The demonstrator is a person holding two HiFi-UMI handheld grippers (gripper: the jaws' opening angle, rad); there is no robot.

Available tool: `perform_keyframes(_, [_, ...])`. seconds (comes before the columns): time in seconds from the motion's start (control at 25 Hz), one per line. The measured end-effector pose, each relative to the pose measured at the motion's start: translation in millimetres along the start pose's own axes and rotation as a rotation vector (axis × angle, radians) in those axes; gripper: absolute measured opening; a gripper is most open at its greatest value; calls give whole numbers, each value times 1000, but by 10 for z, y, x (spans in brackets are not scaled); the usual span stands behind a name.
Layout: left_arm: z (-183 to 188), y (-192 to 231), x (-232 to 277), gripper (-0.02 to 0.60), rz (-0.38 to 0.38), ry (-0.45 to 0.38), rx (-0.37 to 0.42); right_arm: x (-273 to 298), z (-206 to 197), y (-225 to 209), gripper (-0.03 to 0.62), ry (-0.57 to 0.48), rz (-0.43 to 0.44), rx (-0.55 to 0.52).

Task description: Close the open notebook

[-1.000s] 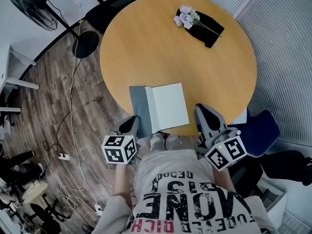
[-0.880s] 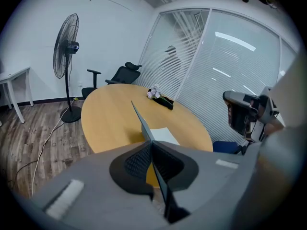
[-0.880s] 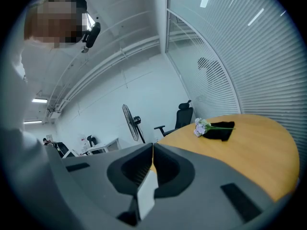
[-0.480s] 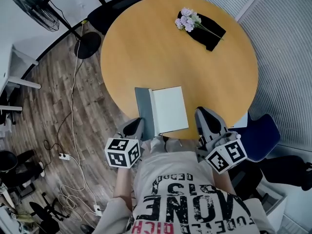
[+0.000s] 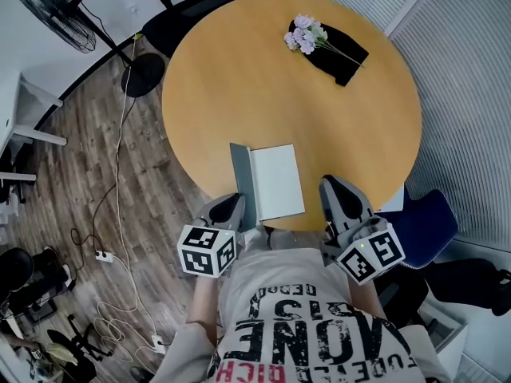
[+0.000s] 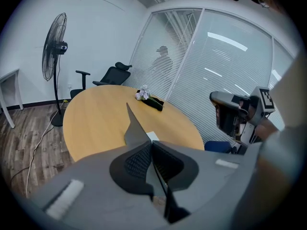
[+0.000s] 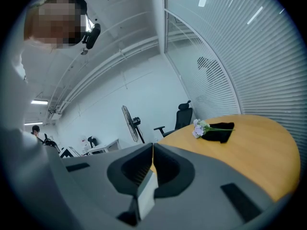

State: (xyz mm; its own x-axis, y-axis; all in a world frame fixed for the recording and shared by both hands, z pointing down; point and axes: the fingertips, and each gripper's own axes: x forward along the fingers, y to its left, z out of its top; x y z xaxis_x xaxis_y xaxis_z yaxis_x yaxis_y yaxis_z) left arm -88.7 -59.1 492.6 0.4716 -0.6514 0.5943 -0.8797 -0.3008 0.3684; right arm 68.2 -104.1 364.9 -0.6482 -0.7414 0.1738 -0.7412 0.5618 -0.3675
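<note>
Two tongs flank the notebook (image 5: 278, 182) at the tabletop's (image 5: 239, 78) near edge, with wide wood beyond. In the left gripper view, my left tongs (image 6: 151, 143) pinch its grey cover (image 6: 133, 128) (raised steeply). In the right gripper view, my right tongs (image 7: 152, 148) are pressed together.

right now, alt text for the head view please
The left claw holds a notebook's grey cover half raised at the near edge of a round table. The right claw hangs shut beside it; flowers lie on the far side.
</note>
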Motion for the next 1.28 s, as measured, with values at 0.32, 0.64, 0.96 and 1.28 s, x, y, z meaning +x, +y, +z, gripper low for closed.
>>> perform_keyframes(0.32, [38,-164,131,20,-25,0,5,-37,16,-119,12,2,-4,5])
perform_keyframes(0.64, [53,-299,232,21,-43,5,6,-54,48,-185,12,3,4,5])
perform_keyframes(0.96, [24,-418,355,20,-51,6,-1,-124,33,-258,12,5,8,11])
perform_keyframes(1.28, [10,-488,464,20,-45,-4,-4,-226,67,-343,12,-6,7,11])
